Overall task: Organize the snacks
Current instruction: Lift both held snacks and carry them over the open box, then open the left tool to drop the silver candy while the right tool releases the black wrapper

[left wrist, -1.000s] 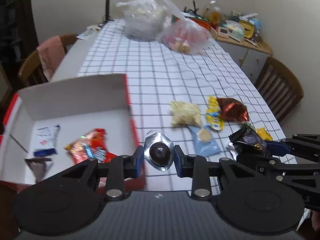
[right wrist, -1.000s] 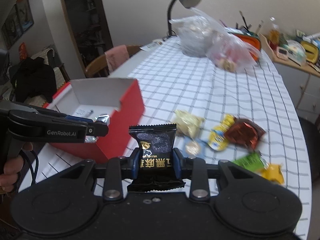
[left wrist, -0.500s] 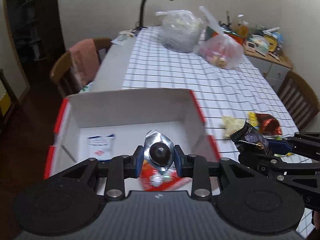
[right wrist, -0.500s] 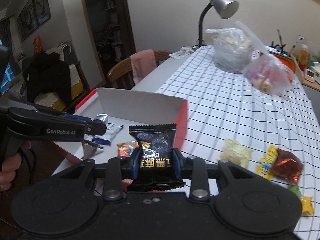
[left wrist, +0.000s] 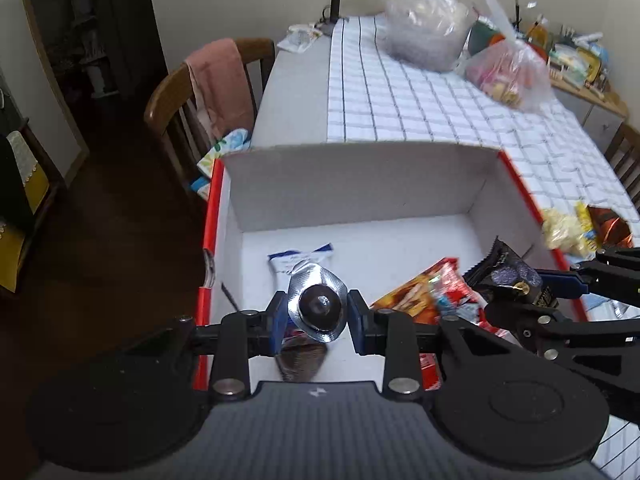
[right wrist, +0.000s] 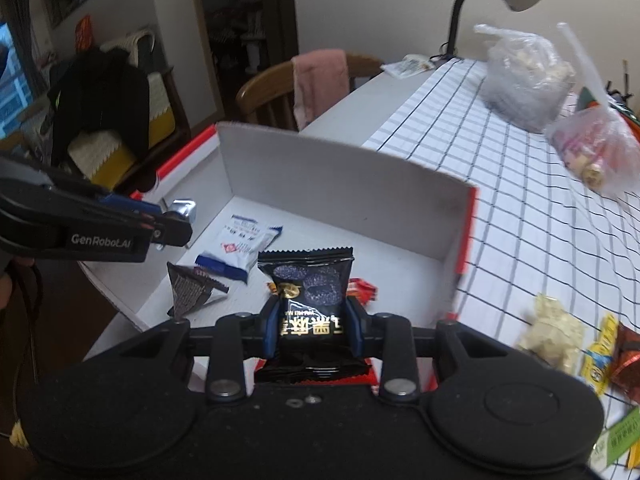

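Both hand-held grippers now tilt over the box [left wrist: 360, 176], left [left wrist: 318, 312] pinching foil snack [left wrist: 318, 306], right [right wrist: 312, 326] black packet [right wrist: 310, 292].

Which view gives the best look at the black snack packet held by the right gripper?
The right wrist view: the black packet faces the camera, printing legible, between the right gripper's fingers. The left wrist view shows it edge-on at the right.

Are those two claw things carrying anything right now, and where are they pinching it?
Yes. The left gripper pinches a silver foil snack by its two side edges; the right gripper clamps a black snack packet across its lower half.
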`<state>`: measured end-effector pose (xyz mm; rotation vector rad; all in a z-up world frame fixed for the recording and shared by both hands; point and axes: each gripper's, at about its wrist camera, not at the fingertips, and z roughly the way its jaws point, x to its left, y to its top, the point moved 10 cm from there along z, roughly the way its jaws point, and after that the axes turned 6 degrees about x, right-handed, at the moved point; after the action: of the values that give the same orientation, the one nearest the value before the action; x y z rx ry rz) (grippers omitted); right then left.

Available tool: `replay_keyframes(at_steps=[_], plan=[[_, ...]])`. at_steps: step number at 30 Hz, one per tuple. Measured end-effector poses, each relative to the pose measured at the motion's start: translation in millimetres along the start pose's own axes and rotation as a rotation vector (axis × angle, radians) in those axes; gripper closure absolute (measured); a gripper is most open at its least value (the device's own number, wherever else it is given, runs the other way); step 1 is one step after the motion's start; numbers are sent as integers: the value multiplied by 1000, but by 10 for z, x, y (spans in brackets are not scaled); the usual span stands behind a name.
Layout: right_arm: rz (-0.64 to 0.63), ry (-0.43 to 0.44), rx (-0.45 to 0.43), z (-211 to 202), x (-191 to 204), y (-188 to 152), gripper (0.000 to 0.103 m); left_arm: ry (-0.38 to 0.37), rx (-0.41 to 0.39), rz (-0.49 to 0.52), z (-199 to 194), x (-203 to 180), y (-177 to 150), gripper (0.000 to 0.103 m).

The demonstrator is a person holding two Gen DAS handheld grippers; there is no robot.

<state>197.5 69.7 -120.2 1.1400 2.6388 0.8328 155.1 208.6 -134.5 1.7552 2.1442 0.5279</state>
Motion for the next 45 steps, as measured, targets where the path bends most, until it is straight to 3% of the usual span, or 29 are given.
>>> replay_keyframes(at_steps=[11, 18, 28, 31, 45], plan=[[-18, -37, 105, 448, 66, -109, 71, 15, 65, 98, 350, -77, -127, 72], [-15, -42, 118, 492, 72, -156, 69, 19, 110, 135, 468, -142, -247, 71], [23, -12, 90, 409, 35, -169, 60, 12, 123, 111, 496, -128, -303, 71], [26, 2, 72, 336, 42, -160, 57, 3, 114, 101, 459, -134, -308, 62], [75, 51, -49, -227, -32, -101, 42, -63, 9, 70, 22, -289, -212, 49]])
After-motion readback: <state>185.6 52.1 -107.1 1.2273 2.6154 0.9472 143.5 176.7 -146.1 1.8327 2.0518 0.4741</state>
